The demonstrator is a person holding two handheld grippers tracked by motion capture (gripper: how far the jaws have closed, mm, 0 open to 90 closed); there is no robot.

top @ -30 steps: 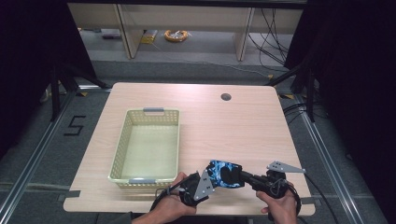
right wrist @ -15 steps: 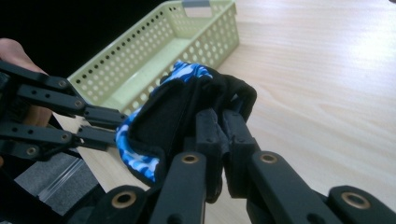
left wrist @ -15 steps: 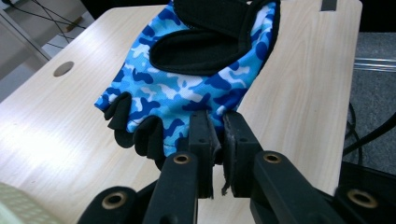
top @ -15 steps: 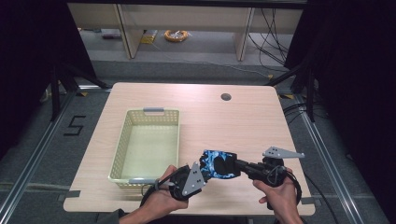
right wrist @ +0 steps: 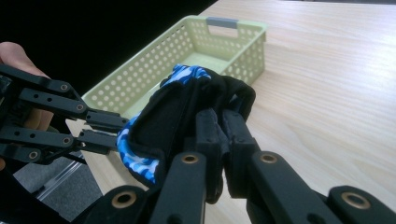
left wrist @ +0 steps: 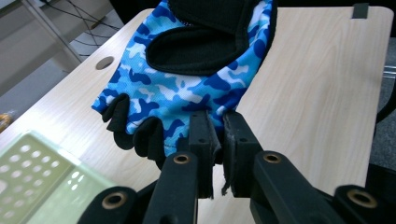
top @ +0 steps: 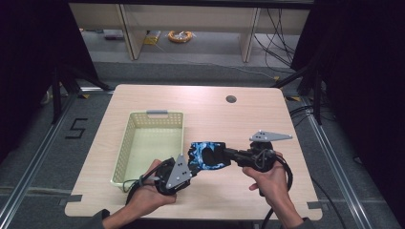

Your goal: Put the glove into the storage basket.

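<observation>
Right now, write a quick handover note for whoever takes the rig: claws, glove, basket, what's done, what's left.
Left claw: shut on the blue camo glove at its finger end.
Right claw: shut on the glove's black cuff side.
Glove: held between both claws above the table, just right of the green basket.
Done: glove picked up and shared by both claws.
Left: probably carry it over the basket and release; nothing seen inside the basket.

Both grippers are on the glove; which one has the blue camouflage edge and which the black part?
The left gripper pinches the glove at its blue camouflage edge near the black finger stubs; the right gripper clamps the black fabric at the opposite end.
</observation>
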